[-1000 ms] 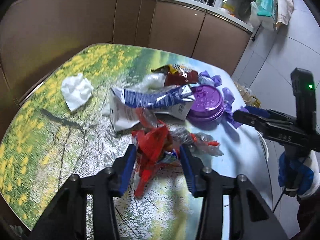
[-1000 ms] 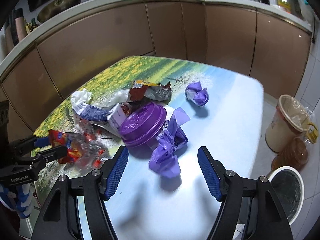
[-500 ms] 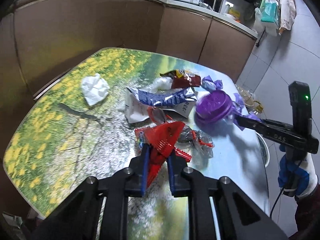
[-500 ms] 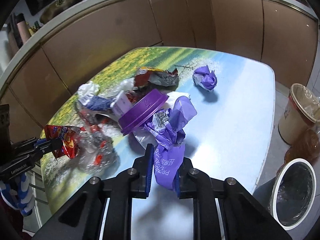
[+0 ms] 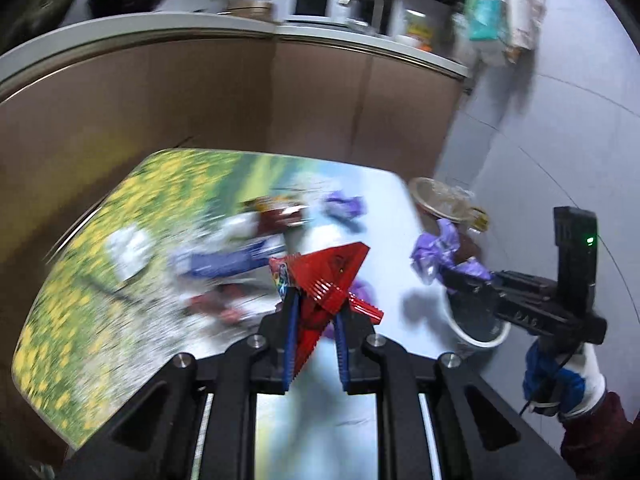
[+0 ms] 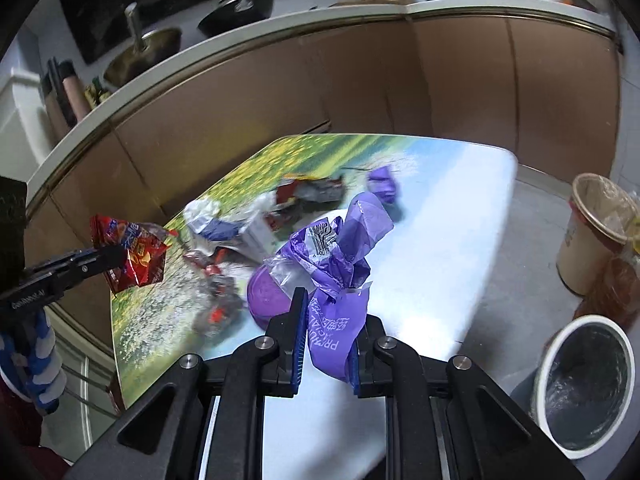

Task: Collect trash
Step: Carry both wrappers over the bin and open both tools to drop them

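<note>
Transport step, by my reading: left hand-held gripper [image 5: 316, 320] is clamped on a red snack wrapper [image 5: 324, 280] and right hand-held gripper [image 6: 326, 332] is clamped on a crumpled purple bag [image 6: 336, 264], both raised above the desk [image 6: 440, 240] where the other trash lies. Next move likely calls for carrying each over the white bin [image 6: 588, 384] on the floor beside the desk, then parting the jaws. Legible: the purple bag shows a barcode and partial letters "PRM"; the wrapper print is unreadable.
</note>
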Demonstrator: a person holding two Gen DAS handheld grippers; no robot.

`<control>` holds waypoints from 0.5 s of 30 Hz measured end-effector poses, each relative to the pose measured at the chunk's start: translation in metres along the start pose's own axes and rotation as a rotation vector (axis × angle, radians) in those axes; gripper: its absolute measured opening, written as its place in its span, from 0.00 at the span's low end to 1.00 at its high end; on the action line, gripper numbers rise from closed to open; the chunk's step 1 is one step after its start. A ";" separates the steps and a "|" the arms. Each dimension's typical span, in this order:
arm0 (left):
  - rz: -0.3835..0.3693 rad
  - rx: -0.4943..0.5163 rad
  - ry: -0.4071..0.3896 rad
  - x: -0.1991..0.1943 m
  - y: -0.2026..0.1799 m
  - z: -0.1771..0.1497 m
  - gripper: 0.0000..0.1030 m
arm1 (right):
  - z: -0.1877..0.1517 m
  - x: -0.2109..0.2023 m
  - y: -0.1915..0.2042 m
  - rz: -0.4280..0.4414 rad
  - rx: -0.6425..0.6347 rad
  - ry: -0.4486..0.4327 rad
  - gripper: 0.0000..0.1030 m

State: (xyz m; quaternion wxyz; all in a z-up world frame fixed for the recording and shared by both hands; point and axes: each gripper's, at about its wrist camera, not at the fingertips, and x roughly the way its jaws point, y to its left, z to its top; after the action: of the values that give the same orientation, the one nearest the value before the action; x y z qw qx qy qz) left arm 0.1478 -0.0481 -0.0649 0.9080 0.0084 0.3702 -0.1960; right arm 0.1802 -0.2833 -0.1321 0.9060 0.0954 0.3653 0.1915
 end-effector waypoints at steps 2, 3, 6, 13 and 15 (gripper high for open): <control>-0.050 0.044 0.013 0.015 -0.027 0.010 0.15 | -0.007 -0.010 -0.021 -0.027 0.035 -0.015 0.17; -0.081 0.068 0.022 0.025 -0.043 0.016 0.15 | -0.011 -0.017 -0.034 -0.049 0.057 -0.024 0.17; -0.176 0.150 0.048 0.062 -0.098 0.033 0.15 | -0.027 -0.040 -0.083 -0.142 0.139 -0.043 0.17; -0.336 0.290 0.129 0.159 -0.228 0.055 0.15 | -0.068 -0.071 -0.197 -0.402 0.322 -0.013 0.17; -0.353 0.316 0.150 0.189 -0.262 0.059 0.16 | -0.077 -0.072 -0.223 -0.439 0.371 -0.005 0.18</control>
State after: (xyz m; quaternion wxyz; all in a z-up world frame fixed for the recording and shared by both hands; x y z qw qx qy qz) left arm 0.2148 -0.3653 -0.1158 0.8171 0.1001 0.3968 -0.4060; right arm 0.1408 -0.5131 -0.2120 0.8938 0.1785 0.4038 -0.0794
